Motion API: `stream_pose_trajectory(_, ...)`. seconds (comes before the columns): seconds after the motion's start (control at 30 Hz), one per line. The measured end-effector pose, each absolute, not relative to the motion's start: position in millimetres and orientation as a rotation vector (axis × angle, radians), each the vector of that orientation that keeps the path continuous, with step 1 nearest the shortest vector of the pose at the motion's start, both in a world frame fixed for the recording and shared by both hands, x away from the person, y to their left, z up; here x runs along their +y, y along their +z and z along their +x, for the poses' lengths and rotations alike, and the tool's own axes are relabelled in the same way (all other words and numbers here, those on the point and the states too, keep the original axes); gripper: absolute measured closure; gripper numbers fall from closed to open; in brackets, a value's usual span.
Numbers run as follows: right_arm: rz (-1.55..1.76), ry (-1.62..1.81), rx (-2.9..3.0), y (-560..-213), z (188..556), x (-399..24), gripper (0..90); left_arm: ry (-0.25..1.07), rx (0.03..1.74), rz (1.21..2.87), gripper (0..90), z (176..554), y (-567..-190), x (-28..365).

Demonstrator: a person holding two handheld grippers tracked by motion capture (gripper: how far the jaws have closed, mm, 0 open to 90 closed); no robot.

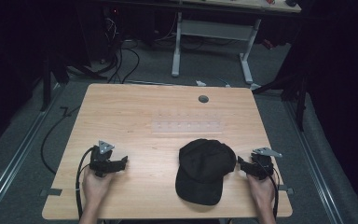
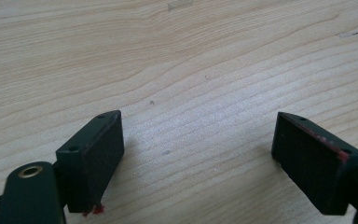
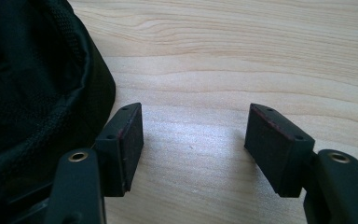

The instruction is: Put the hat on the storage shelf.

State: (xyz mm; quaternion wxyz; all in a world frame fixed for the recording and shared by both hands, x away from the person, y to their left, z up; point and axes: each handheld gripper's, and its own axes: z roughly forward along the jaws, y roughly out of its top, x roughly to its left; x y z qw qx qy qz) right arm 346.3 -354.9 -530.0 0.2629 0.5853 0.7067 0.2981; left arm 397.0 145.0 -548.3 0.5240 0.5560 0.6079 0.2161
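both grippers rest low on the wooden table (image 1: 121, 116), jaws apart and empty: left gripper (image 2: 198, 156) over bare wood, right gripper (image 3: 195, 140) just beside the black cap (image 1: 204, 169) (near edge). closing there risks snagging loose fabric.

Lab: dark curtains, floor cables (image 1: 51, 130), wooden table (image 1: 121, 116), rails.

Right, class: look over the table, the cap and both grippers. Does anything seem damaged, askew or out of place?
Little stands out. The black cap lies flat on the table, nothing spilled. The one oddity is on the left gripper: red scraps hang from its jaw pads, suggesting wear. The right gripper sits open beside the cap.
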Motion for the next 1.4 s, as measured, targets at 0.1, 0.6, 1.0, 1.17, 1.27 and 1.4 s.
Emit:
stream_pose_trajectory(0.1,1.596,0.802,1.902,-530,346,-355,34.9,0.517,1.455,1.331,17.3,397,-548,145)
stream_pose_trajectory(0.6,1.617,0.805,1.883,-530,345,-356,36.0,0.521,1.456,1.331,17.7,397,-548,145)
stream_pose_trajectory(1.0,1.620,0.898,1.814,-515,331,-363,41.1,0.521,1.456,1.332,17.8,397,-548,145)
stream_pose_trajectory(1.17,1.582,0.910,1.844,-510,328,-360,40.8,0.520,1.457,1.328,17.8,397,-548,145)
stream_pose_trajectory(1.27,1.534,0.958,1.828,-501,324,-358,40.9,0.521,1.456,1.331,17.8,397,-548,145)
stream_pose_trajectory(1.4,1.513,1.025,1.827,-491,322,-354,41.2,0.521,1.456,1.331,17.8,397,-548,145)
